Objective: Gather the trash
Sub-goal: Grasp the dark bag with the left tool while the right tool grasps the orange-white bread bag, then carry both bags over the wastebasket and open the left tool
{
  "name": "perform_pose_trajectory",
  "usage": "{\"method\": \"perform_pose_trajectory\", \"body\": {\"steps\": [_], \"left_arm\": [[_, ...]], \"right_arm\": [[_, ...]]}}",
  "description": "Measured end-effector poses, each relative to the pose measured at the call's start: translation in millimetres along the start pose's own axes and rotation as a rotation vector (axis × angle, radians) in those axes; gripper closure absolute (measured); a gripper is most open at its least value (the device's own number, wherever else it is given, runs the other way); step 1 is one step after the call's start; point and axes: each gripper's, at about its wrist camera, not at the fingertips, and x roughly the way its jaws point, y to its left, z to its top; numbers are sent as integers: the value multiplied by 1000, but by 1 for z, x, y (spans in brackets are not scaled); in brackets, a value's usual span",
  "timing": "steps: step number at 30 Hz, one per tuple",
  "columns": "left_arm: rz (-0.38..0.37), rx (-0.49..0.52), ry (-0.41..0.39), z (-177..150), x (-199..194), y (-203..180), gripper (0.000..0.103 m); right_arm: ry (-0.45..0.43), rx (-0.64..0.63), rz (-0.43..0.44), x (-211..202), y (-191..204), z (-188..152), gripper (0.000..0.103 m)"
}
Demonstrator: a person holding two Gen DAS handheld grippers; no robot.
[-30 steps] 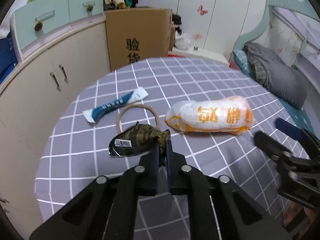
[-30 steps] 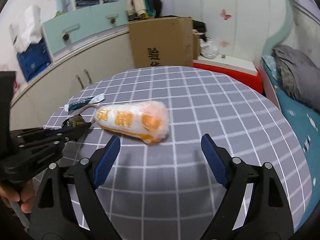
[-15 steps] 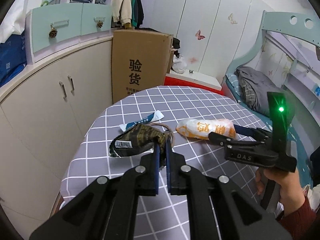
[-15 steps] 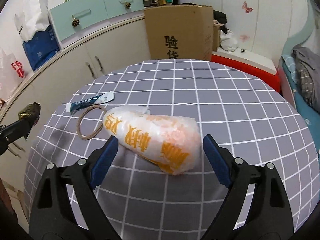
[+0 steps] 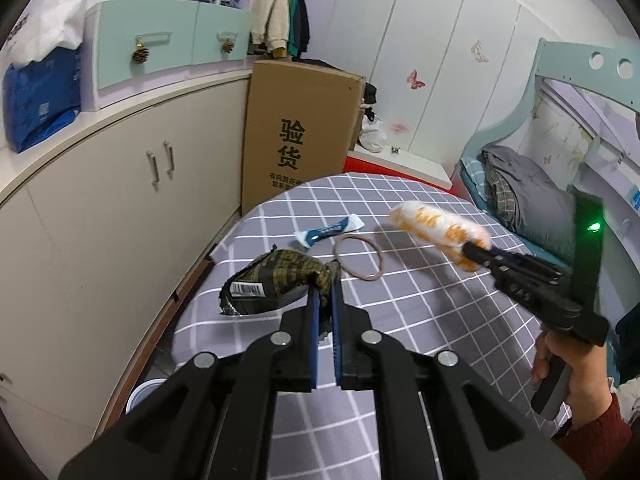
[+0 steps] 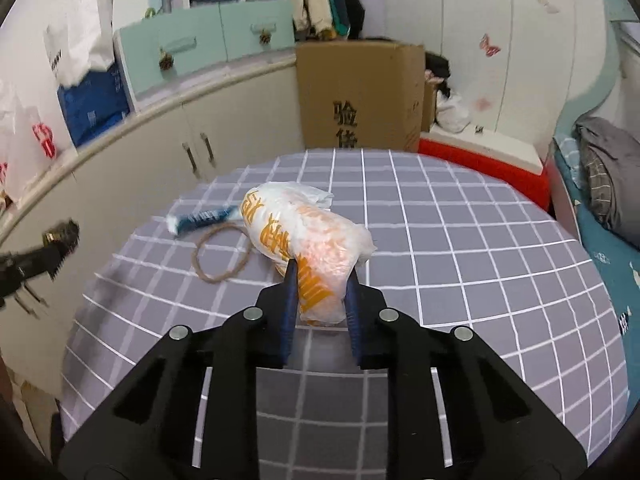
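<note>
Crinkled wrappers in both claws above the grey checked table [image 6: 480, 240]

Left gripper [image 5: 325, 292] clamps tight on the dark snack wrapper [image 5: 272, 286], hanging at its 11 o'clock off the table edge; right gripper [image 6: 320, 280] has just been closing and now pinches the white-and-orange plastic bag [image 6: 304, 236]. Blue sachet [image 6: 202, 216] and cord loop [image 6: 222, 256] lie at 10 o'clock of the bag

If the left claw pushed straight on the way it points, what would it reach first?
Probably the rope ring lying on the table, just beyond the dark wrapper the left claw already grips; depth is uncertain.
</note>
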Motion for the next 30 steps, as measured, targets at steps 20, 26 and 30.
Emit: {"method": "perform_pose_trajectory", "body": {"steps": [20, 26, 30], "left_arm": [[113, -174, -21, -59, -87, 140, 98], [153, -250, 20, -93, -91, 198, 98], [178, -305, 68, -116, -81, 234, 98]], "right_arm": [[-37, -164, 294, -37, 220, -13, 82], [33, -195, 368, -6, 291, -40, 82], [94, -215, 387, 23, 333, -62, 82]]}}
